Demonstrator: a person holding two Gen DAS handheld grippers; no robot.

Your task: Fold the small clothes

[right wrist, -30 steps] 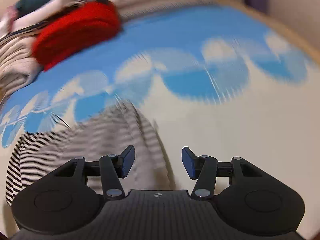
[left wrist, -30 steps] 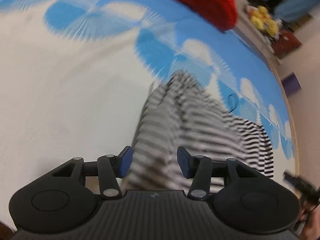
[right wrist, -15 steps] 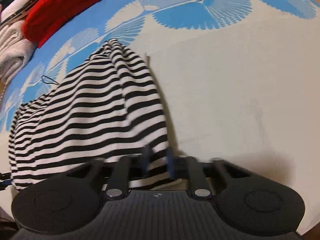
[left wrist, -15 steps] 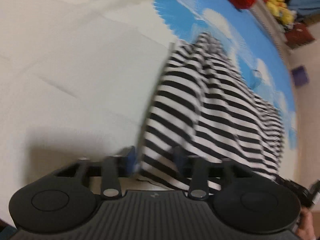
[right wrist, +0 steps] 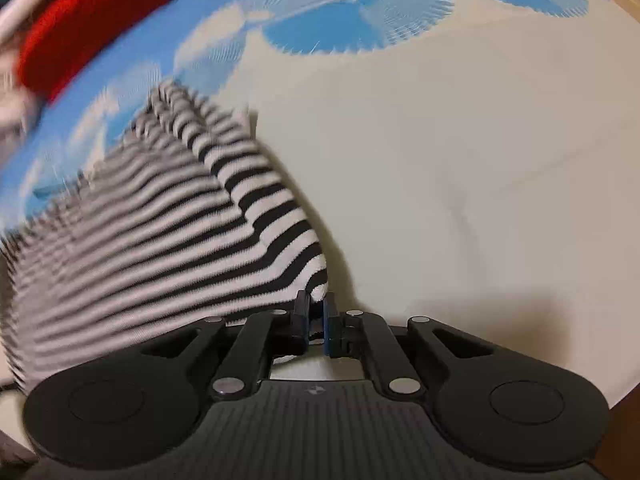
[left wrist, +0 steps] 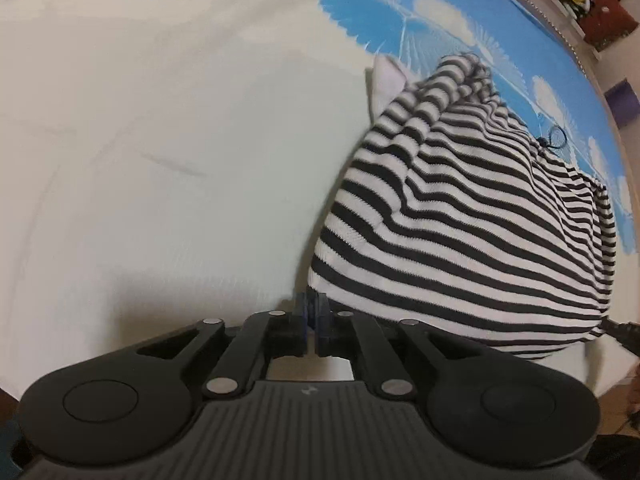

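In the left wrist view, the left gripper [left wrist: 314,312] sits at the lower centre of the frame. Its jaws are pressed together on the lower left corner of the striped garment [left wrist: 460,220], so the cloth edge is pinched between the blue pads. From this corner the black and white striped cloth spreads up and to the right and fills the right half of the frame. It is bunched into folds near its top, at the upper right. It lies on the bed cover [left wrist: 160,160], which is cream in the middle and has a blue fan pattern along the top of the frame.

In the right wrist view, the right gripper [right wrist: 316,316] is also at the lower centre. Its jaws are nearly closed and they pinch the lower right corner of the striped garment [right wrist: 168,232]. A small piece of striped cloth shows between the pads. From there the garment spreads to the left and upward, and this part is blurred. A red garment [right wrist: 92,28] lies in the upper left of the frame, well apart from the striped one, on the blue part of the bed cover [right wrist: 460,160].
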